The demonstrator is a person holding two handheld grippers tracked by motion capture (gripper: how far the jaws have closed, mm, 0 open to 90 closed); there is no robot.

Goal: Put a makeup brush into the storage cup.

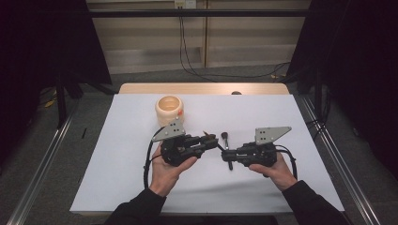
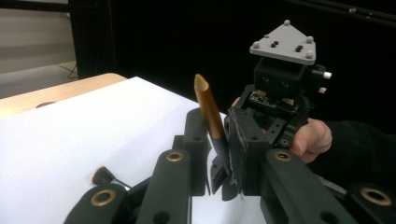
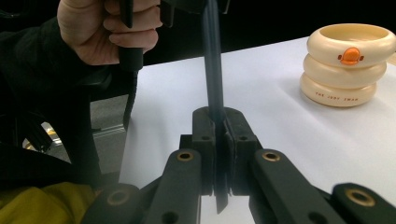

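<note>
- Black tongs linkage rises from the bottom of both gripper views, nearest the camera.
- Left tongs (image 2: 223, 154) are clamped on a slim brush handle (image 2: 211, 122), black with a golden-brown pointed end that stands up and leans toward the upper left of the left gripper view.
- Right tongs (image 3: 222, 140) are clamped on a dark, narrow shaft (image 3: 214, 70) that runs straight up the middle of the right gripper view to the other gripper at the top edge.
- From above, the left tongs (image 1: 210, 139) and right tongs (image 1: 226, 156) face each other at the centre of the frame, just apart, over the white desk (image 1: 122, 140).
- Beside them a small brush (image 1: 225, 139) shows in the gap, its bristle head pointing toward the far edge.
- Bristles (image 2: 101, 176) also show at the lower left of the left gripper view.
- Cream ringed holder (image 1: 169, 110) with an orange mark stands upright above and left of centre, well apart from both tongs; it shows at the upper right of the right gripper view (image 3: 348, 65).
</note>
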